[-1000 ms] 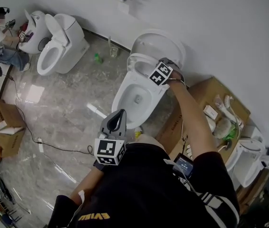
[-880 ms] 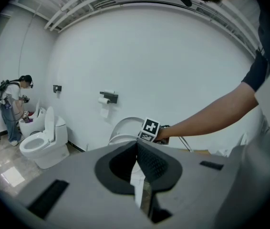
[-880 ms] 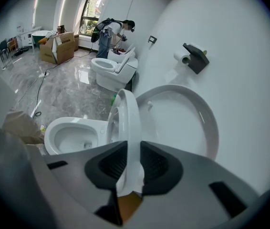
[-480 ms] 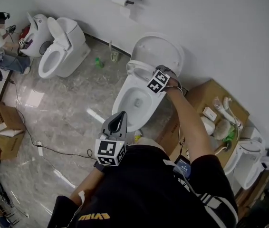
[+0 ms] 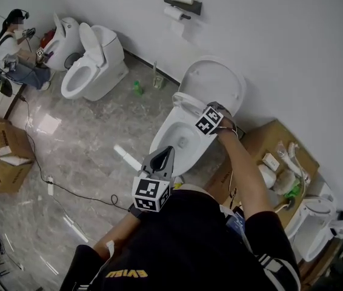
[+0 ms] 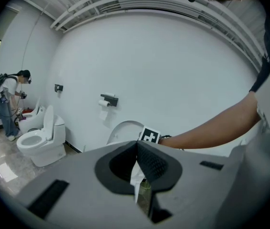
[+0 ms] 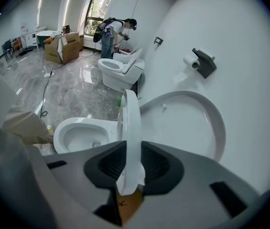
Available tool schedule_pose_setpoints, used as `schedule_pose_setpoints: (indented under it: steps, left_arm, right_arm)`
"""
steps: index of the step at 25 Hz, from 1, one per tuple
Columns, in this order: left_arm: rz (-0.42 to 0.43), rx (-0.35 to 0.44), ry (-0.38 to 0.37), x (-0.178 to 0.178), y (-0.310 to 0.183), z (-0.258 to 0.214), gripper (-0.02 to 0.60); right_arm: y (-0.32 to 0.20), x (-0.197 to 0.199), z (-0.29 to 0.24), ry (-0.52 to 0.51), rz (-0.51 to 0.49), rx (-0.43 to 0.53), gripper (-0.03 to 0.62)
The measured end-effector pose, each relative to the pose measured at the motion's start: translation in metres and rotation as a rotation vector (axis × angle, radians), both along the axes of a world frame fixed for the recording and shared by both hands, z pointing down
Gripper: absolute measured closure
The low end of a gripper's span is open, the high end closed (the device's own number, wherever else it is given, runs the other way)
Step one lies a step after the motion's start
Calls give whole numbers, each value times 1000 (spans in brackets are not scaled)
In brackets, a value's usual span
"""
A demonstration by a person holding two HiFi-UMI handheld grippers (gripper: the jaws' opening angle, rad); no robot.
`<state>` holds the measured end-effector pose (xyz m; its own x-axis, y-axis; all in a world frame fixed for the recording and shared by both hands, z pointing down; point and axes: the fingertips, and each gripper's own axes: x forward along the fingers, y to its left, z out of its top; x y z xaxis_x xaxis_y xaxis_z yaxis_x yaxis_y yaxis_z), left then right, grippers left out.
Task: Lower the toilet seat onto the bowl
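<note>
Right hand-held gripper [image 7: 129,151] clamped on rim of toilet seat [image 7: 131,111], seat tilted up off bowl [image 5: 159,139] at its 12 o'clock, lid [image 5: 220,80] upright behind, left hand-held gripper [image 6: 136,144] closed, empty, at bowl's 6 o'clock

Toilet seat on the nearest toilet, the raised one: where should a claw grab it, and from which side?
Pinch the toilet seat across the thin rim at its free edge, coming from above. It stands on edge between lid and bowl, both flat faces free; the right claw grips it so.
</note>
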<state>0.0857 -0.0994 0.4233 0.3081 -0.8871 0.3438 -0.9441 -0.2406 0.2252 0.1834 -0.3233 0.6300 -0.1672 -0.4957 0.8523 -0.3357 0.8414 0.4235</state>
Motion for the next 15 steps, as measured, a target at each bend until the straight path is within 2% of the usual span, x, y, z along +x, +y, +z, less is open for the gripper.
schedule_pose_setpoints:
  steps: [5,10,15]
  left_arm:
    - [-10,13,6,-3,0,-2,569]
    - [-31,-14,29,-4,6,9,569]
    - [-55,-23,42,-8,11,12,569]
  right_arm:
    - [14,-15,2,-27,-25,-31,503]
    - [34,-16,7,-64,2,-35,502]
    - [55,-25,12,-76,-24,-60,499]
